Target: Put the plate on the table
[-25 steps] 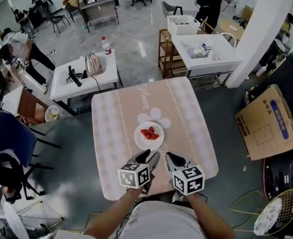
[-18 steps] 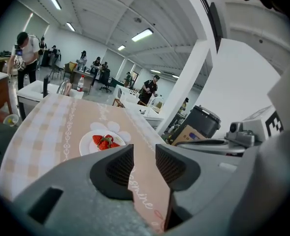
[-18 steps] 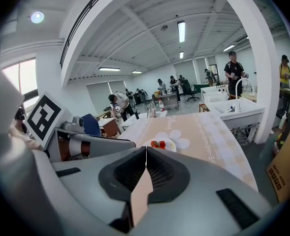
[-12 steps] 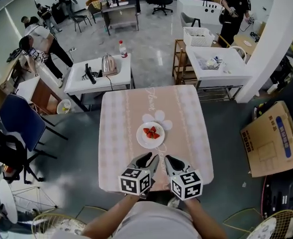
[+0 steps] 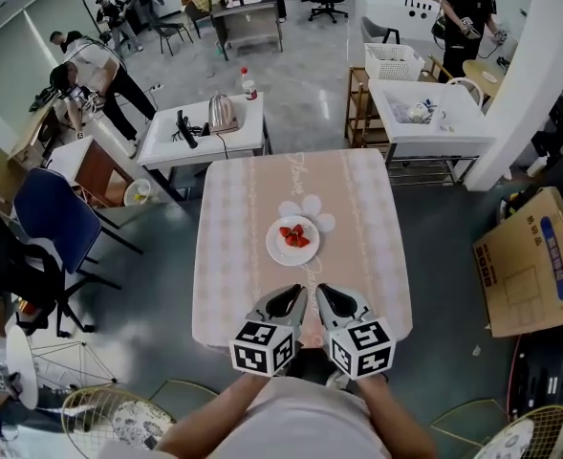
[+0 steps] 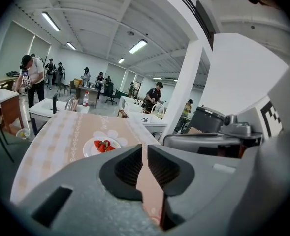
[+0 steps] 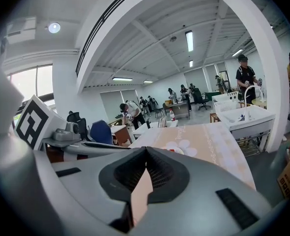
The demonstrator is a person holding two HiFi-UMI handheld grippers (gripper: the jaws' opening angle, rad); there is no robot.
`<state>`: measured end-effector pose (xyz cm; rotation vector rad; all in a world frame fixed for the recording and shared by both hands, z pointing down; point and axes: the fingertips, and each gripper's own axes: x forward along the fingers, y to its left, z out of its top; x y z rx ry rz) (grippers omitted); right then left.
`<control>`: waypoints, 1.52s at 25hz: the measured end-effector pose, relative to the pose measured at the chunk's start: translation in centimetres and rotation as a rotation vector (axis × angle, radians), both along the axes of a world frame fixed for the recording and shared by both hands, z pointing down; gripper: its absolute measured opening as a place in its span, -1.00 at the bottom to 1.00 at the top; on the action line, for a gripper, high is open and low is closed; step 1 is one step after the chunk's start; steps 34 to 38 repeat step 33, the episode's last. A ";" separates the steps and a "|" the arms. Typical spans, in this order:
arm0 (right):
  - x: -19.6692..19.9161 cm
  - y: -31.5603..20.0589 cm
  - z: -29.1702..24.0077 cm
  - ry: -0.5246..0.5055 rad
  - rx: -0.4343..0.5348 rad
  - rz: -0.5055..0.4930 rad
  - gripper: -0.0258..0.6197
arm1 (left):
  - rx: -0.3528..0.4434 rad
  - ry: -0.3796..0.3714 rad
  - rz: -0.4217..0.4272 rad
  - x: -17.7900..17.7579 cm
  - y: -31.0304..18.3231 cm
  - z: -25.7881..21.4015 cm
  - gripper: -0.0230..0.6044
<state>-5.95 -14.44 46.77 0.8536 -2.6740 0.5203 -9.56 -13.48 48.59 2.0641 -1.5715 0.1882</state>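
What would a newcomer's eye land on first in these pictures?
The round white plate holding red strawberries, sitting mid-table on the pink checked tablecloth. Next, two grey grippers with black-and-white marker cubes over its near edge: the left gripper, its jaws just closed to a narrow slit around nothing, and the right gripper, shut and empty.

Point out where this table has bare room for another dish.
The table is bare left and right of the plate, and at the far end beyond the flower print. Only the centre is taken, by that plate of strawberries.
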 end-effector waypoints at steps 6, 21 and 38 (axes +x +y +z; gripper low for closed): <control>0.7 1.1 -0.8 -0.025 0.020 -0.032 -0.91 | 0.018 -0.037 -0.005 1.2 0.7 -0.7 -0.91; 2.2 2.0 -1.4 -0.024 0.056 -0.046 -0.91 | 0.034 -0.053 -0.044 2.7 1.4 -1.3 -0.91; 2.2 1.6 -1.4 -0.006 0.088 -0.037 -0.91 | 0.041 -0.101 -0.028 2.7 1.3 -0.9 -0.91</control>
